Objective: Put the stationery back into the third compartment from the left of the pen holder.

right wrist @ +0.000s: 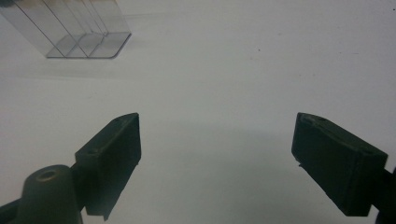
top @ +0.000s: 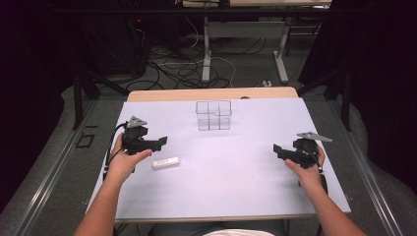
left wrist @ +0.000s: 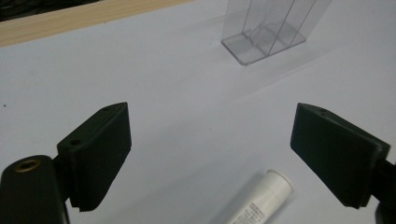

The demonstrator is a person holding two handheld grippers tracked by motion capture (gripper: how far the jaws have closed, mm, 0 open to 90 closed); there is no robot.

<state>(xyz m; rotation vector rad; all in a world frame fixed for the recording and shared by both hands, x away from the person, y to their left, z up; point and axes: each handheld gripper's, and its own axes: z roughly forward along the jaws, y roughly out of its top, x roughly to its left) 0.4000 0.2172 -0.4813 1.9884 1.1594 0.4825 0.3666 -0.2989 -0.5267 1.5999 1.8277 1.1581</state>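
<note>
**Lining up on the tube, grasp not yet made**

Working on a pale table (top: 236, 187) that takes up most of the high view, with dark floor and cables beyond its far edge.

Far and centre on it: a clear divided box (top: 214, 115), upright, split into compartments, nothing to be made out inside. Also seen far off to the right in the left gripper view (left wrist: 268, 32) and far to the left in the right gripper view (right wrist: 79, 32).

At the left, held in one hand: the left gripper (top: 160, 141), pointing toward the middle of the table. Jaws spread wide, nothing pressed between them.

At the right, well apart from everything else: the right gripper (top: 278, 149), hovering over bare table. Jaws standing wide apart in its own view, gripping nothing.

Smallest, near and left: a white tube (top: 165, 162), lying flat on the table just near of the left gripper. In the left gripper view, capped end (left wrist: 264, 198) poking up between the two jaws at the bottom edge, touching neither.

Judged as the approach step of a pick, likely bound for the box. Next: lower the left gripper, bring both pads level with the tube's body, square them across its width, then close. Risk: rolling the tube away with one pad touching first.
</note>
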